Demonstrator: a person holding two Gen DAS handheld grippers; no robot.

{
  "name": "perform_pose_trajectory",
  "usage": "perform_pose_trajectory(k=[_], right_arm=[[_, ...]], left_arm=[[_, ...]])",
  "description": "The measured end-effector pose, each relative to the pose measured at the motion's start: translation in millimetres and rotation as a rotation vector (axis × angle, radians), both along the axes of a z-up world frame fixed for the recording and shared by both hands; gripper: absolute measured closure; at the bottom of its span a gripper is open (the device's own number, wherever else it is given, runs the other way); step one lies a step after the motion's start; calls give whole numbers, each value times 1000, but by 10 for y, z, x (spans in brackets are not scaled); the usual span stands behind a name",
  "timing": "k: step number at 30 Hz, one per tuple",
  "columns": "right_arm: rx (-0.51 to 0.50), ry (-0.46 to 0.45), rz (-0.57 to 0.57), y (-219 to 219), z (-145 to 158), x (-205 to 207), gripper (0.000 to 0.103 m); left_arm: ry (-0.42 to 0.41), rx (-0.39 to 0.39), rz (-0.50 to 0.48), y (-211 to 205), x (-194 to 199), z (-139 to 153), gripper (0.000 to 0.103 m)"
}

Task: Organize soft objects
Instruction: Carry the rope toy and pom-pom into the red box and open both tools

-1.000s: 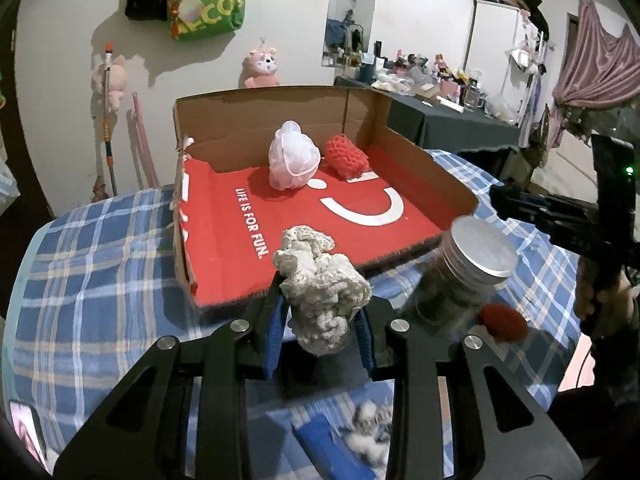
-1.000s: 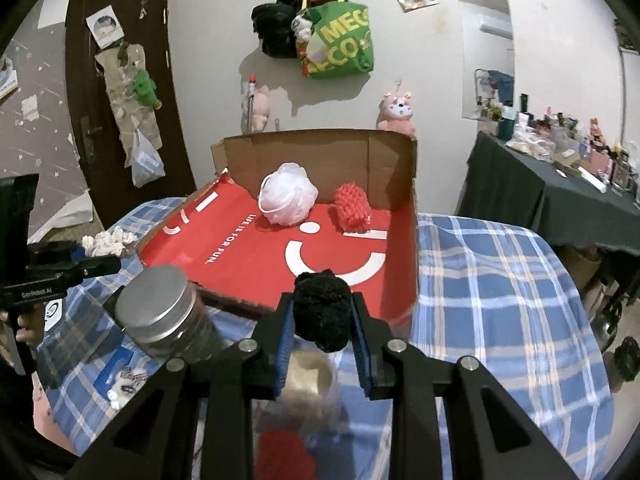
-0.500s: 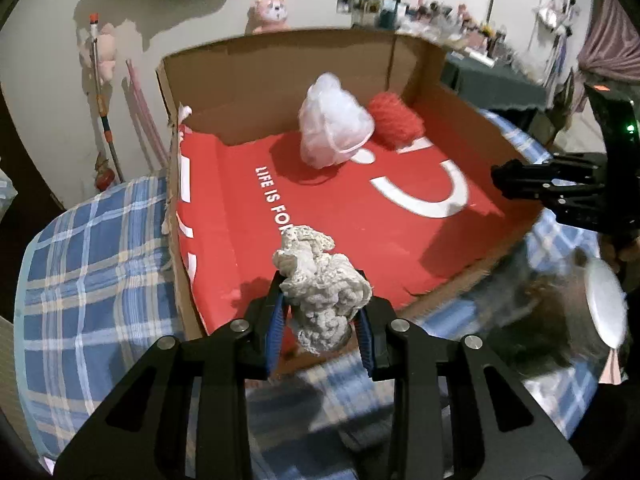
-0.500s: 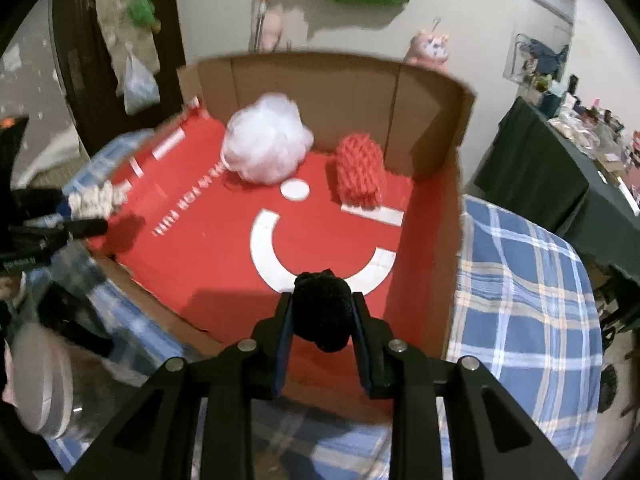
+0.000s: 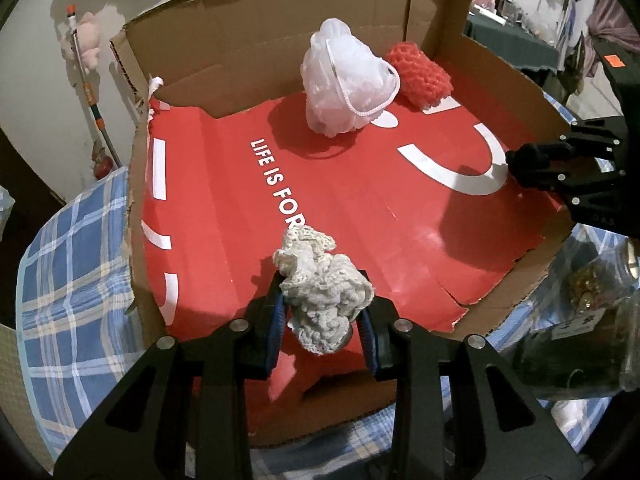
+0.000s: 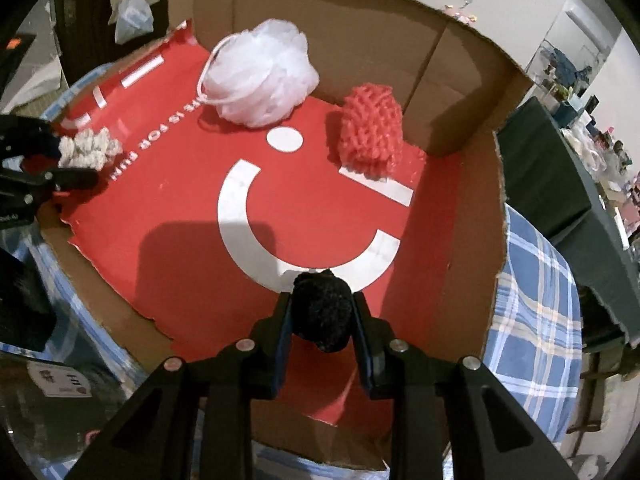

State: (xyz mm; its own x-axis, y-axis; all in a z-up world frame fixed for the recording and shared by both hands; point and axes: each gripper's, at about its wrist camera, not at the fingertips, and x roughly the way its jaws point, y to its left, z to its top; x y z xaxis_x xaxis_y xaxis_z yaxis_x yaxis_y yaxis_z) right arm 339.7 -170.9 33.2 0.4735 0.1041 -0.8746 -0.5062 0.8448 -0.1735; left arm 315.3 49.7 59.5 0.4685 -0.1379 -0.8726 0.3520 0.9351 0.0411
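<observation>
Hanging over the red floor of the cardboard box (image 5: 224, 52), low in each frame, the left claw (image 5: 322, 316) pinches the cream crocheted bundle (image 5: 320, 288), its jaws starting to part, and the right claw (image 6: 322, 316) clamps the black pom (image 6: 322, 312); release looks next.

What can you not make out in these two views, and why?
Left wrist: jar contents, blurred, cut off at the edge.
Left wrist: red knitted sponge, partly behind the white mesh puff.
Right wrist: black yarn ball sides, covered by right gripper fingers.
</observation>
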Motion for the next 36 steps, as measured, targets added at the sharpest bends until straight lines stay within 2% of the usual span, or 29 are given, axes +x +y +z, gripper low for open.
perform_pose_trajectory(k=[8, 13, 17, 20, 26, 30, 33, 36], right_arm=[[-47, 5, 19, 43, -79, -6, 72], [-53, 9, 24, 66, -76, 16, 72], [-48, 15, 29, 65, -78, 32, 69], [-47, 17, 29, 62, -59, 25, 69], [-24, 14, 37, 78, 12, -37, 58], [-15, -4, 30, 86, 80, -95, 50], [0, -23, 20, 77, 174, -153, 50], [21, -55, 10, 47, 303, -224, 48]], left_arm=[[16, 19, -16, -45, 29, -40, 70], [12, 17, -44, -91, -6, -50, 56], [-3, 37, -49, -126, -30, -50, 54], [-2, 19, -45, -103, -30, -37, 52], [-29, -16, -41, -78, -82, 43, 42], [-54, -38, -37, -73, -137, 137, 41], [-72, -56, -32, -67, -191, 212, 40], [-98, -79, -24, -65, -276, 308, 34]])
